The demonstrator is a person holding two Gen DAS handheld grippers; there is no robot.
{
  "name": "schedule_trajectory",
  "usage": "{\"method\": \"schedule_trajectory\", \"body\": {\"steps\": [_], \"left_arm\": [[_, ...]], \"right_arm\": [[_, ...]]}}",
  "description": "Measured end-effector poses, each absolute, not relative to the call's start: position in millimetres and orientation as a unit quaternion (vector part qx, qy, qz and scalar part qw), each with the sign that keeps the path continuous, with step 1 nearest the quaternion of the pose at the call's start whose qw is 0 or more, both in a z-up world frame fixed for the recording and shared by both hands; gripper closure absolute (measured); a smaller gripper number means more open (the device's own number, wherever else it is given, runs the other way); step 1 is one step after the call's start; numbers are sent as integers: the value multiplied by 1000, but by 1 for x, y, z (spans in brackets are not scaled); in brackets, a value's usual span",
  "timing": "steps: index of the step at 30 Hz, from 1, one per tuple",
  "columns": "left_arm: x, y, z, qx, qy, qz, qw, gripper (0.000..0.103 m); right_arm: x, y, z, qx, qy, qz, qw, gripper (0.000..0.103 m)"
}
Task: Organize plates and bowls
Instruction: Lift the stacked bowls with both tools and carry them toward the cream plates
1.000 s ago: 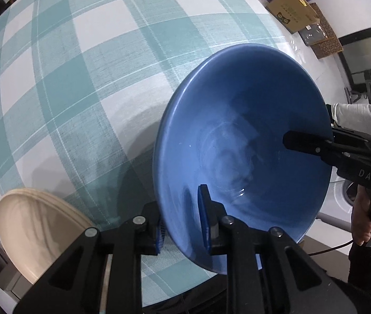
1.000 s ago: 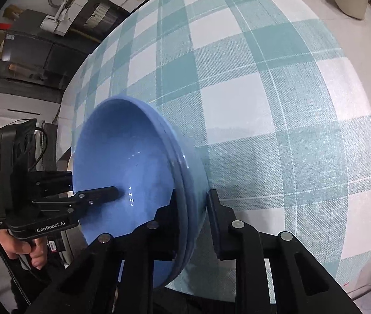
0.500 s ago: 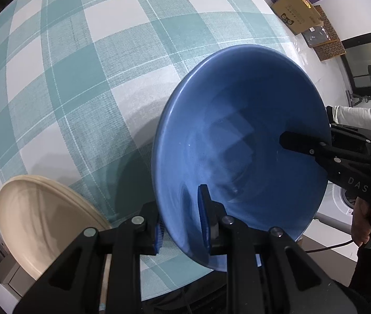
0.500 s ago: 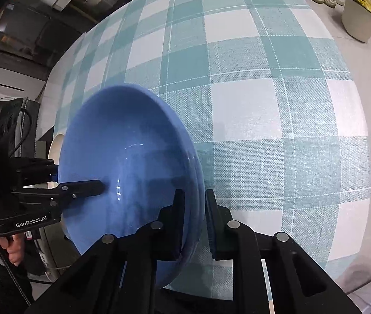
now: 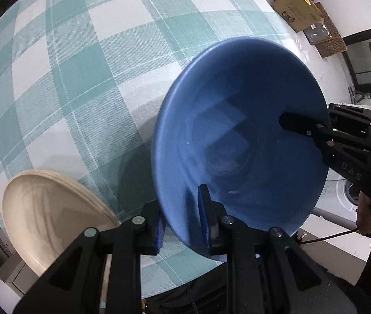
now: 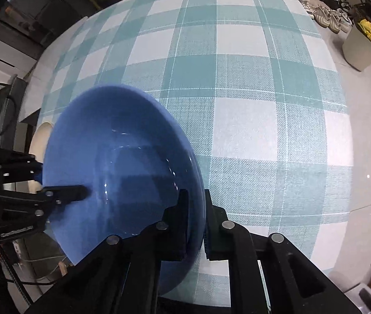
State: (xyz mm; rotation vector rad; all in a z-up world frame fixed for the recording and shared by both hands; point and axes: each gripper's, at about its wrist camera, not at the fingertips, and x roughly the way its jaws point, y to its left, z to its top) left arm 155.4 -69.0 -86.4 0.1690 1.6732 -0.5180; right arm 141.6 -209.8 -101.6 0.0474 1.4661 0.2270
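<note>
**Blue bowl carried over the checked table, closer to the plates**

Both tongs clamp the glossy blue ceramic bowl (image 5: 237, 136) on opposite sides of its rim: the left tongs (image 5: 182, 219) pinch the near edge, the right tongs (image 6: 194, 225) the far one, each closed on the wall. The bowl hangs tilted above the teal-and-white checked table (image 5: 67, 78), not touching the cloth. Compared with a second ago, the stack of cream round plates (image 5: 51, 209) at the table's near left edge shows more fully in the left wrist view, and the bowl sits further over the table in the right wrist view. That suggests transport toward the plates; setting down is not yet done
</note>
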Motion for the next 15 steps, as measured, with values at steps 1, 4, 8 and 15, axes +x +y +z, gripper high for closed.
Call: {"method": "schedule_trajectory", "body": {"steps": [1,4,8,15], "left_arm": [[156,-68,-86,73,734,-225,637,83],[158,-64,-89,71,742,-219,629,83],[162,-61,-87,53,745,-217,629,83],[160,-61,-91,66,738,-205,640,83]], "right_arm": [[142,-209,-101,20,669,103,736,94],[145,-200,-96,7,669,109,735,94],[150,-192,-88,-2,671,109,734,94],[158,-182,-93,-10,670,107,734,95]]}}
